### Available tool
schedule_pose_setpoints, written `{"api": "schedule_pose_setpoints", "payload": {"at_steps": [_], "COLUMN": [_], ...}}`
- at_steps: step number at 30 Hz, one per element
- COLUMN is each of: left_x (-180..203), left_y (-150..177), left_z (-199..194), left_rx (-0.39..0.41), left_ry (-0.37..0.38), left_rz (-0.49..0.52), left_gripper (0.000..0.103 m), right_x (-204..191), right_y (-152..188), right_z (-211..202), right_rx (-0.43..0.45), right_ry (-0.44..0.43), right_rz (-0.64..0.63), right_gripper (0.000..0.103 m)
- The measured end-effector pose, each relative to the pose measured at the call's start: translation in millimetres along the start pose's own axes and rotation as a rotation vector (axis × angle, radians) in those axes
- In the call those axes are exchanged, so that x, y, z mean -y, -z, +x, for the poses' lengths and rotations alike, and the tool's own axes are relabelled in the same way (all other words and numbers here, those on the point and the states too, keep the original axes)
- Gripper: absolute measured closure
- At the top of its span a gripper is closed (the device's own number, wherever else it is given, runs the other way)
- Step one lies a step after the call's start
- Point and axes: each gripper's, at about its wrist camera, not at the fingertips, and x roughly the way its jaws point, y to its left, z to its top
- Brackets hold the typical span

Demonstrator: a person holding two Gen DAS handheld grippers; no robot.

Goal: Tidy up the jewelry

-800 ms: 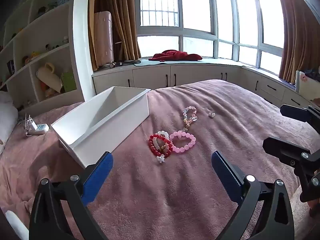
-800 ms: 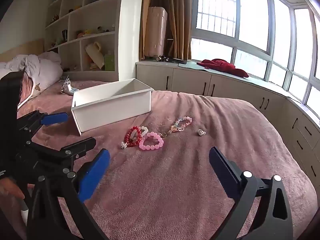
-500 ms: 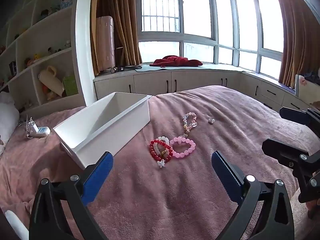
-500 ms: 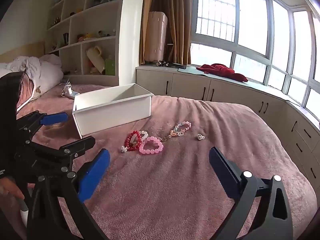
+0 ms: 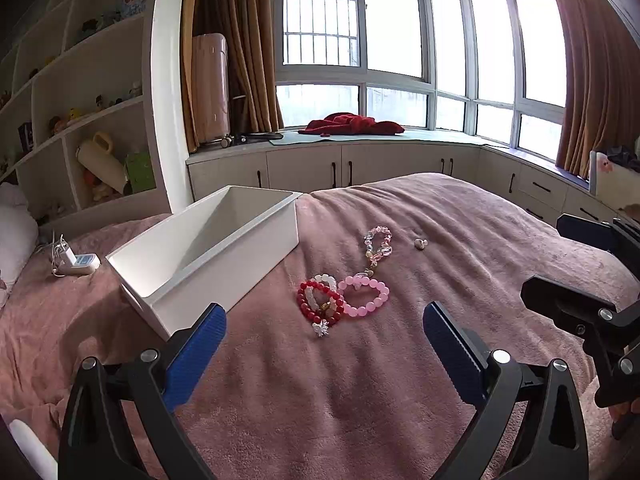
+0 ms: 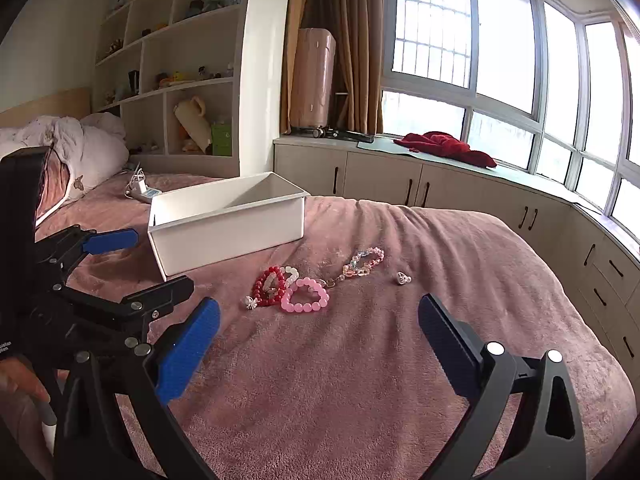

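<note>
Left gripper (image 5: 324,344) and right gripper (image 6: 318,334) both hang over the pink bedspread (image 5: 360,400), jaws spread wide, nothing between them. Just ahead lie a red bead bracelet (image 5: 320,300), a pink bead bracelet (image 5: 366,298), a pastel bracelet (image 5: 378,242) and a small ring (image 5: 420,243). White box (image 5: 208,256) sits left of them, open side up.

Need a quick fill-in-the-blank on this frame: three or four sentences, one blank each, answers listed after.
1. The white box holds ____ jewelry.
2. The pink bracelet lies touching the ____ bracelet.
3. Both the left gripper and the right gripper have their jaws ____.
4. The small ring lies ____ from the bracelets.

Answers: no; red; open; apart
</note>
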Motion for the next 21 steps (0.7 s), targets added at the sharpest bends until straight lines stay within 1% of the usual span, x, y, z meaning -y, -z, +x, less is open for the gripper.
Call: {"api": "schedule_pose_setpoints", "payload": {"at_steps": [11, 21], "left_x": [-1.6, -1.2], "left_y": [2.1, 2.2], "left_z": [2.0, 0.3], "left_rx": [-0.012, -0.005], "left_ry": [0.0, 0.01], "left_rz": [-0.006, -0.012], "left_gripper": [0.003, 0.003], "right_x": [1.8, 1.9], "right_y": [1.4, 2.1], "right_z": [1.2, 1.7], "right_rx": [0.005, 0.009], "right_ry": [0.009, 0.011], "right_rz": [0.002, 0.002], "right_gripper": [0.005, 0.005]}}
